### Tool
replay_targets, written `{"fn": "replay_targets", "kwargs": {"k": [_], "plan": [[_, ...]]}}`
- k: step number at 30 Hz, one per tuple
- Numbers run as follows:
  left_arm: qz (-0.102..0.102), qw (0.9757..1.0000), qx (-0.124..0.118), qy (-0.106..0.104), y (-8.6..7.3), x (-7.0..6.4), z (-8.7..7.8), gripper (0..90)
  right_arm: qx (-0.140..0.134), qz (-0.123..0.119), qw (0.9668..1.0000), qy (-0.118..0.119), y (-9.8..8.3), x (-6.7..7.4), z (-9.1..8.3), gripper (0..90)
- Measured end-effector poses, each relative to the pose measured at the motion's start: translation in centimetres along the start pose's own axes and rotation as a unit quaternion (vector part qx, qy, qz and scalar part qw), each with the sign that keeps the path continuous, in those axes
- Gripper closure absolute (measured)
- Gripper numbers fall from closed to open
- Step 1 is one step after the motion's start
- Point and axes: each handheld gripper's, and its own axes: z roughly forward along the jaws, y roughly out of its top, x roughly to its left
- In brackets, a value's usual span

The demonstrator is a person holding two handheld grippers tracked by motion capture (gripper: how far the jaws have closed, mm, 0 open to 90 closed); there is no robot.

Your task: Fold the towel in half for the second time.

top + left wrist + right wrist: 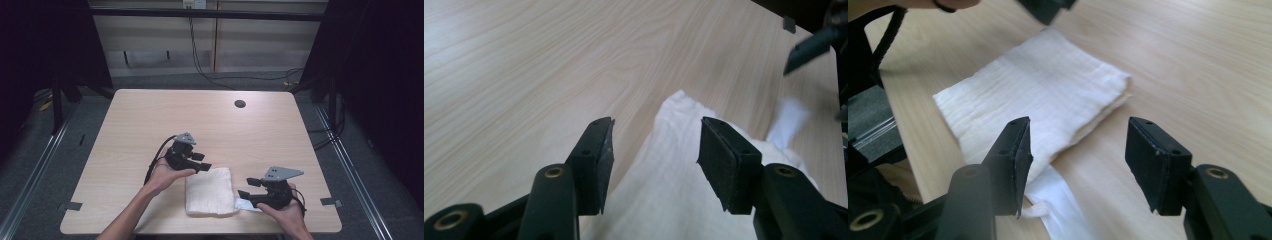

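On the left of the high view, the left gripper [199, 161] hangs just over the far left corner of a folded white cloth [210, 191], held in the person's left hand [165, 176]. Its fingers [594, 160] are released and stand well apart; in the left gripper view the cloth lies below and between them, with no pad pressing on it. The cloth rests flat on the light wooden tabletop [150, 120], near the near edge and roughly midway between the two hands, folded into a neat thick rectangle with layered edges showing along one side in the right gripper view. A small white tag or loose strip [246, 205] pokes out from its near right corner. To the right, the right gripper [252, 189] sits low beside that corner, in the person's right hand [286, 212]; its fingers [1015, 160] are likewise released, the cloth beyond them and the strip just beside the left-hand one, nothing clamped. Judging by this, the folding looks finished or close to it: the cloth is compact, squared and let go by both grippers. What may be left is one more fold, tucking in the stray strip, or drawing the hands away.
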Motion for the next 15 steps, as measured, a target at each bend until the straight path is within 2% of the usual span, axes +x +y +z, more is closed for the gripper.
{"fn": "replay_targets", "kwargs": {"k": [1,4,6,8,12,15], "plan": [[0.003,1.0,0.004,0.006,-0.2,-0.1,-0.5,47.3,-0.001,0.003,1.0,-0.002,0.0,-0.4,-0.3,43.8],[-0.002,0.9998,-0.007,0.016,-0.9,-0.1,-2.0,48.0,-0.011,0.012,0.9997,-0.016,0.2,-1.5,-1.0,43.8],[0.007,0.9997,0.0,0.023,-1.5,-0.2,-2.9,51.2,-0.018,0.015,0.9994,-0.024,0.2,-2.0,-1.4,43.8],[0.01,0.9993,0.008,0.034,-2.2,-0.4,-3.8,50.7,-0.024,0.021,0.9991,-0.027,0.1,-2.4,-1.7,43.6],[-0.001,0.9989,-0.006,0.046,-3.6,-0.8,-5.9,48.2,-0.036,0.029,0.9985,-0.03,-0.1,-2.9,-2.2,42.7],[-0.005,0.9979,-0.01,0.063,-4.7,-1.2,-7.1,47.9,-0.039,0.03,0.9982,-0.033,-0.3,-3.3,-2.8,42.4]]}}
